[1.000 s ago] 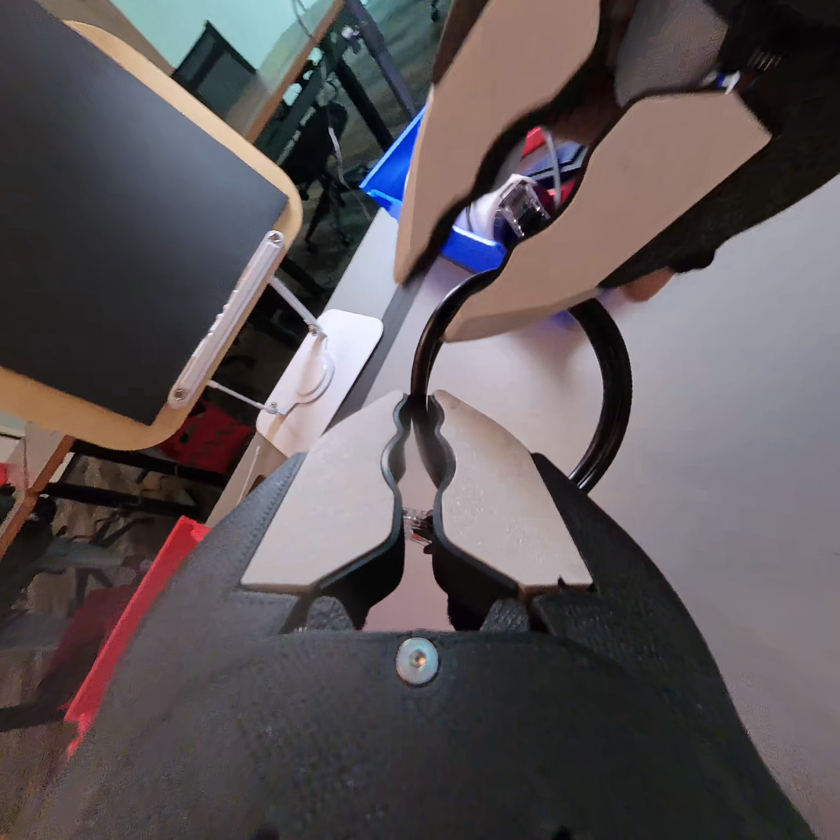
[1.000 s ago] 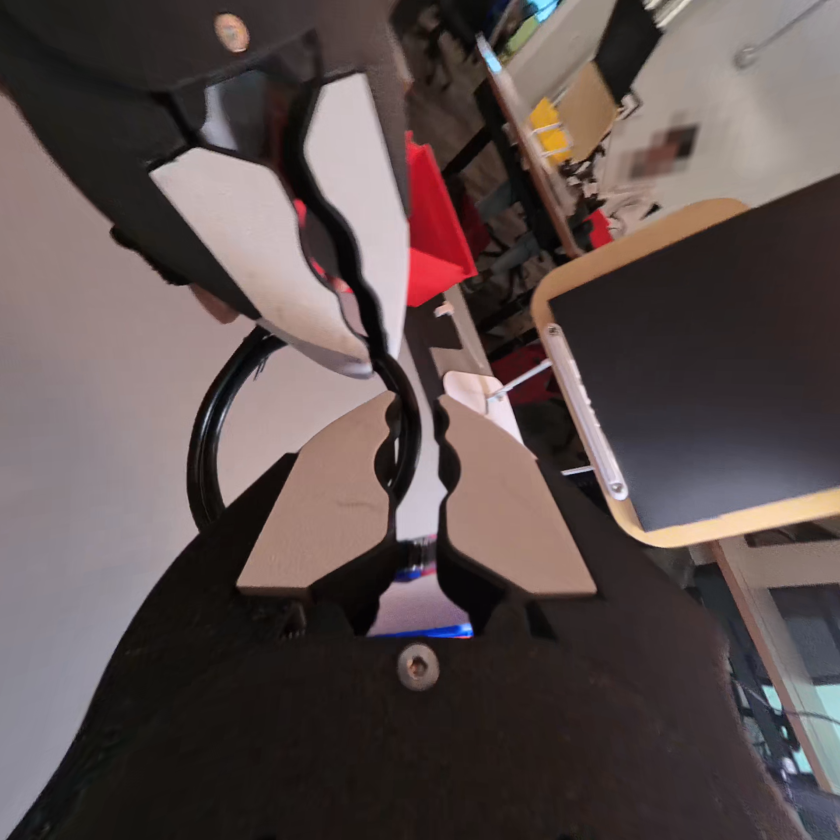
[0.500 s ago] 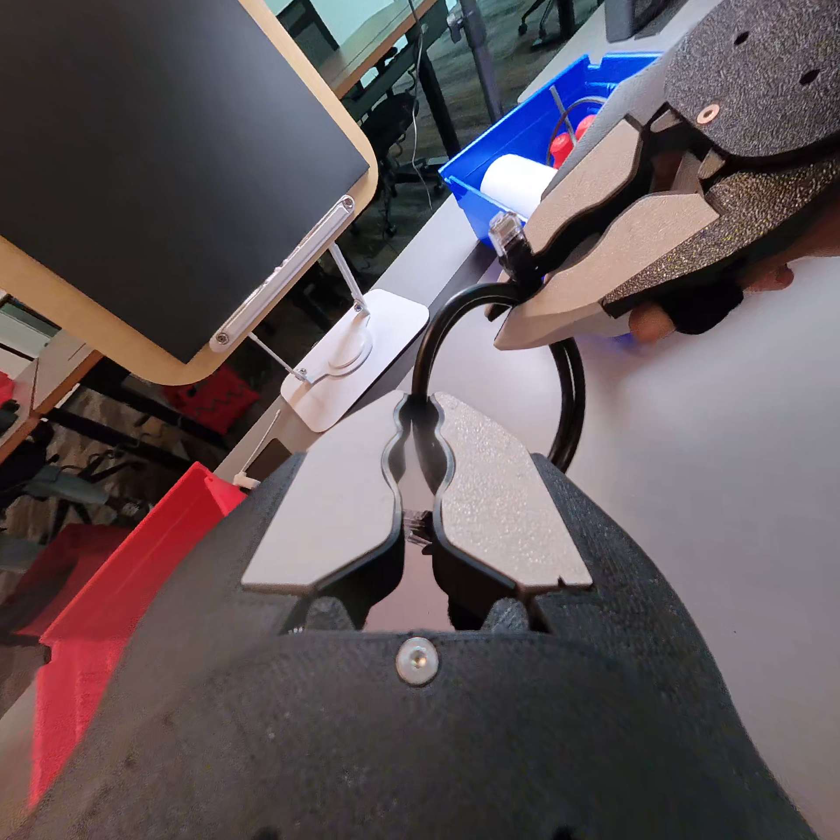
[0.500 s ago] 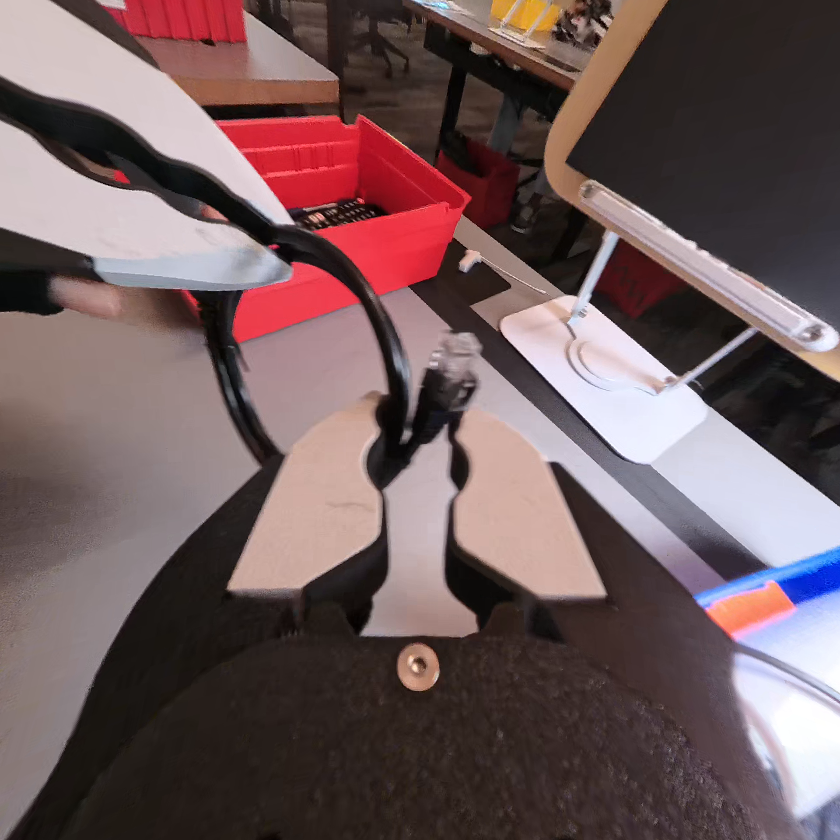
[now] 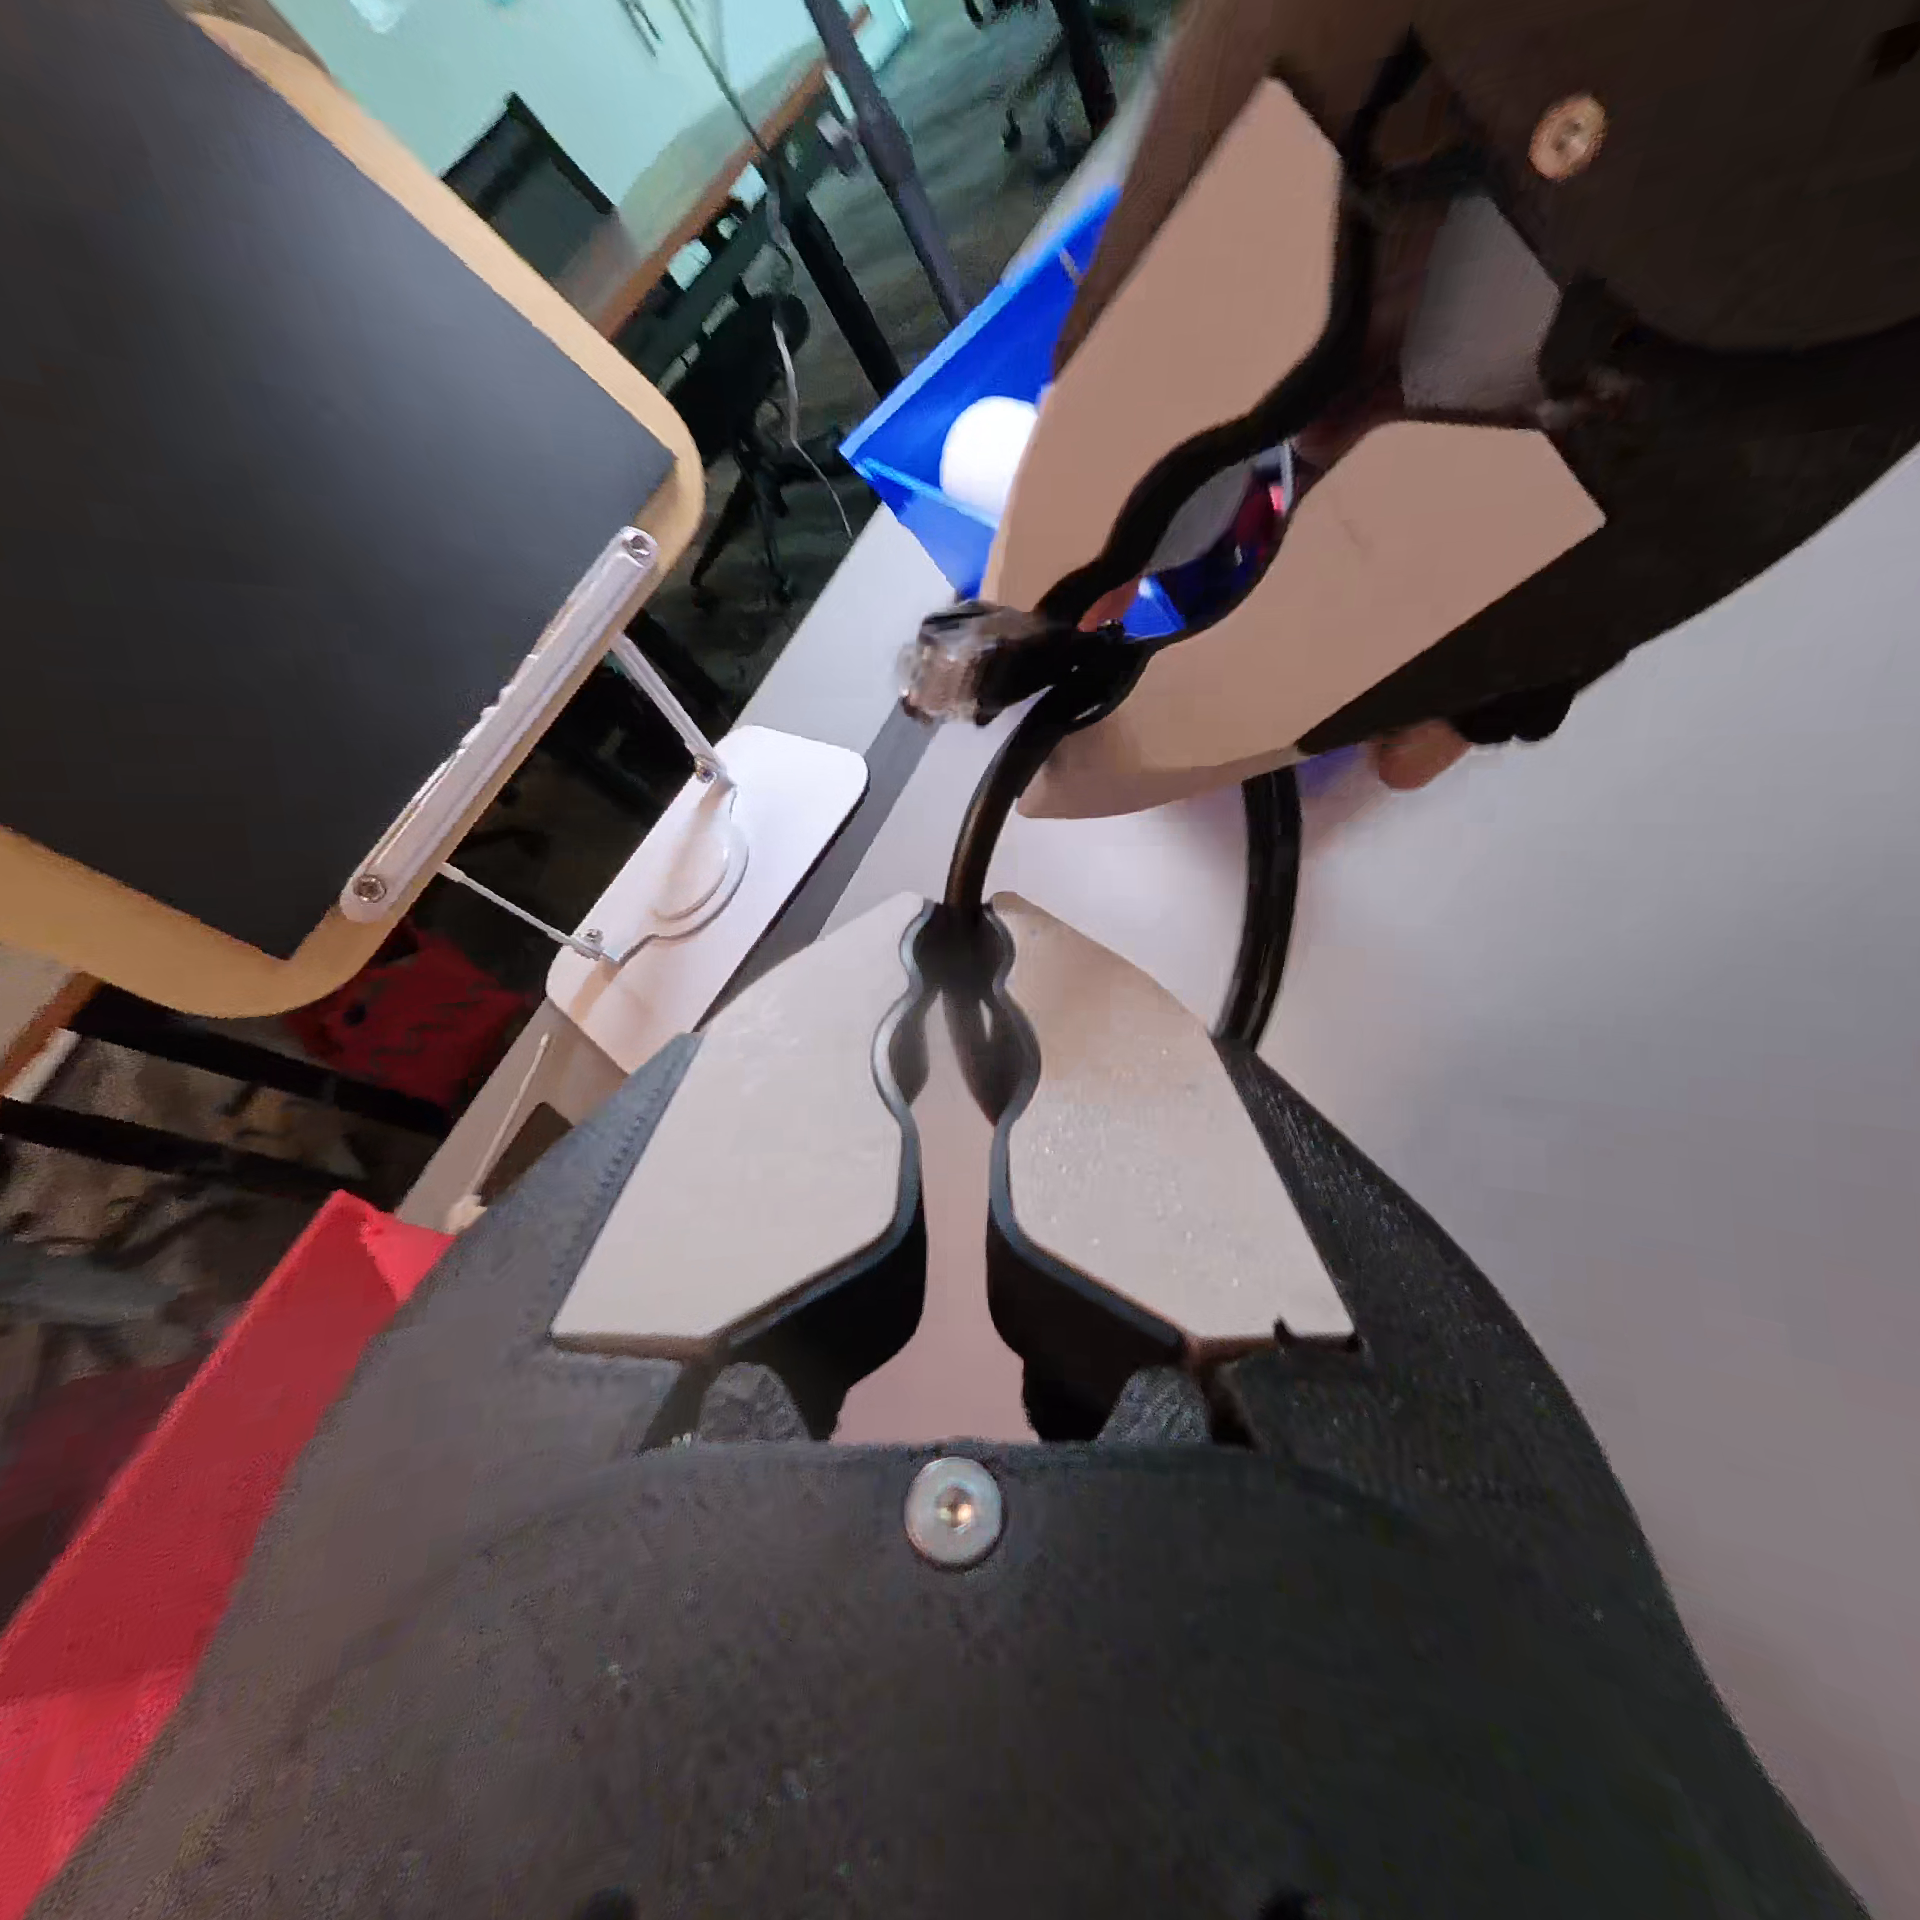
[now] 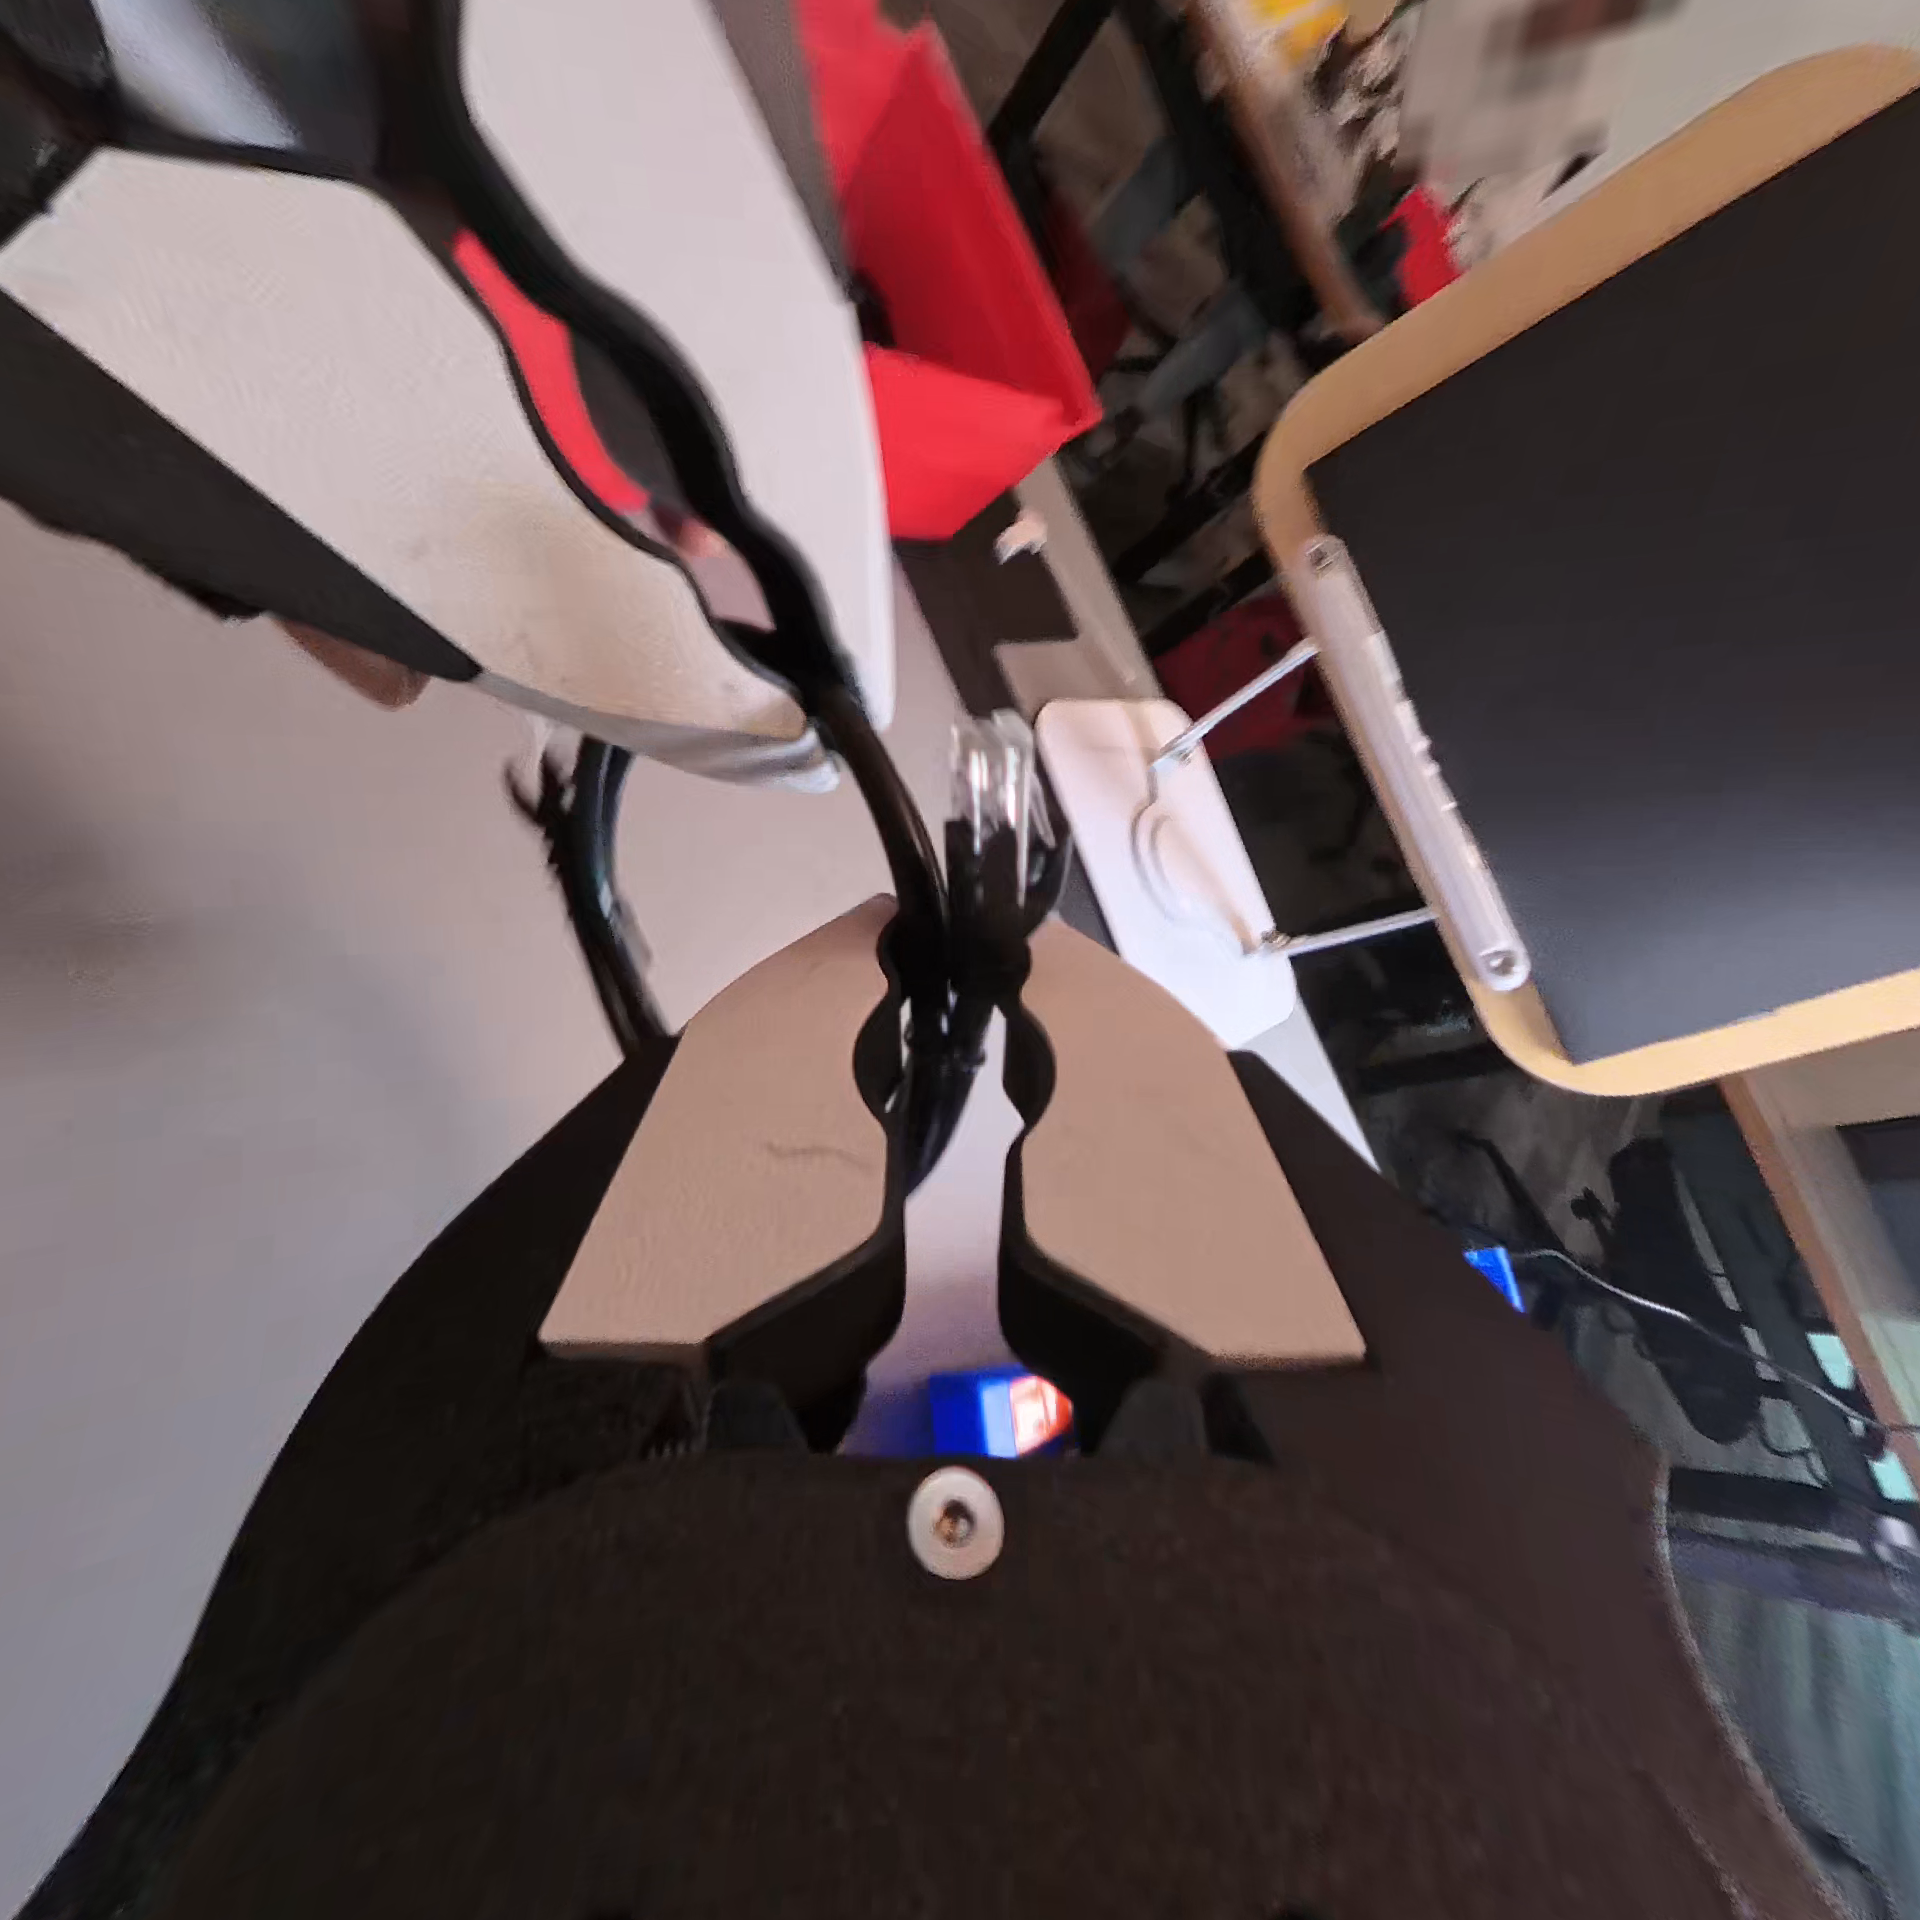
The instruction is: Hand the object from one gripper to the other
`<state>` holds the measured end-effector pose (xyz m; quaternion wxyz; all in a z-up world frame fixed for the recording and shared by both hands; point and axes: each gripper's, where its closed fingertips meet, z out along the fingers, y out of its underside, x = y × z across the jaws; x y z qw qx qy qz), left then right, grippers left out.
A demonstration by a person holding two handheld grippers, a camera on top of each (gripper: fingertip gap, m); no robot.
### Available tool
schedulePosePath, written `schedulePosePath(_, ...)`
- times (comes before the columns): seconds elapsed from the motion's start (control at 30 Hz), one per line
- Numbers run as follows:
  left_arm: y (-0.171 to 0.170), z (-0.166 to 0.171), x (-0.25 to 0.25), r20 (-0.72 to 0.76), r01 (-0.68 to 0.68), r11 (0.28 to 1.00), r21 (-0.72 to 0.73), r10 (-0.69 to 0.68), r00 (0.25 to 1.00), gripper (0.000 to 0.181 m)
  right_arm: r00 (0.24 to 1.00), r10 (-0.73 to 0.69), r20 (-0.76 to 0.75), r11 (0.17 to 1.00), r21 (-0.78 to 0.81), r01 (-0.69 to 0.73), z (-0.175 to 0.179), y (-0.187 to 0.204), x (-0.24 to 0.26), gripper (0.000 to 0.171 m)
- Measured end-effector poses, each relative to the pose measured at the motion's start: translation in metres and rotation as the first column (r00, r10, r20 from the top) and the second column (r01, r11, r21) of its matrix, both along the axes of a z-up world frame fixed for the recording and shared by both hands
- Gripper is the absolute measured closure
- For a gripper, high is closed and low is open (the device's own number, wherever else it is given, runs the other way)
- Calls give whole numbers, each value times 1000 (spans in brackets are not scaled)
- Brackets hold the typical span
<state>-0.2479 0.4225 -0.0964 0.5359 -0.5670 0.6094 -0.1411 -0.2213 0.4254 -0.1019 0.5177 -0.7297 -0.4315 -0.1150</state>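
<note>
A black network cable [image 5: 982, 831], looped, with a clear plug [image 5: 940, 665] at its end, hangs between both grippers above the grey table [image 5: 1558, 1039]. My left gripper [image 5: 961, 920] is shut on the cable at its fingertips. My right gripper [image 5: 1039, 696] comes in from the upper right and grips the cable just behind the plug. In the right wrist view, my right gripper [image 6: 956, 935] is shut on the bundled cable [image 6: 899, 821], with the plug [image 6: 987, 769] sticking out past its tips. The left gripper [image 6: 836, 727] pinches the cable from the upper left.
A dark screen [image 5: 260, 520] on a white stand [image 5: 727, 862] stands at the table's far edge. A blue bin [image 5: 966, 416] holding a white roll sits behind the right gripper. A red bin [image 5: 156, 1507] lies at the left, and it shows in the right wrist view [image 6: 956, 312]. The grippers are tip to tip, or close to it.
My right gripper's jaws have narrowed onto the cable behind the plug. The two grippers have come closer and turned. The left gripper keeps its hold.
</note>
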Motion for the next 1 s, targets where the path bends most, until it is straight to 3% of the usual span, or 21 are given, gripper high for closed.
schedulePosePath(0.13, 15, 25, -9, 217, -49, 992, -116, 73, 973, 175, 960, -36, -277, 999, -3, 36, 16, 9, 12, 138)
schedulePosePath(0.17, 20, 28, -11, 257, -59, 988, -142, 94, 962, 175, 949, -41, -313, 999, -14, 39, 15, 11, 14, 139)
schedulePosePath(0.23, 23, 26, -13, 286, -39, 974, -223, 104, 953, 175, 934, -54, -354, 998, 5, 59, 16, 15, 19, 160)
schedulePosePath(0.3, 22, 21, -13, 261, -20, 964, -264, 92, 961, 166, 938, -69, -339, 998, -8, 70, 14, 15, 21, 160)
schedulePosePath(0.4, 17, 34, -16, 237, -35, 994, -106, 60, 970, 149, 980, -92, -175, 996, -16, 91, 4, 13, 25, 161)
schedulePosePath(0.47, 8, 31, -12, 145, -29, 1000, 9, 28, 989, 140, 996, -85, -30, 996, -17, 85, -7, 11, 23, 161)
schedulePosePath(0.53, 0, 13, -7, -4, -4, 996, 92, 4, 1000, 139, 997, -48, 64, 998, -29, 50, -17, 8, 13, 161)
schedulePosePath(0.6, 5, -6, -8, -136, -12, 985, 173, 36, 990, 155, 996, -2, 93, 999, -35, 6, -21, 3, -1, 160)
schedulePosePath(0.7, 9, -13, -8, -153, -7, 983, 184, 36, 988, 166, 998, 27, 59, 1000, -11, -26, -11, 0, -9, 160)
schedulePosePath(0.8, 13, 3, -9, -23, -30, 993, 113, 32, 999, 166, 992, 20, -123, 999, 36, -16, 11, 4, -2, 154)
schedulePosePath(0.9, 23, 13, -15, 94, -68, 997, 42, 63, 994, 166, 970, -18, -244, 999, -51, 6, 4, 10, 13, 143)
schedulePosePath(1.0, 24, 0, -15, 72, -57, 996, -65, 61, 995, 165, 958, -34, -286, 999, -51, 20, 1, 15, 19, 160)
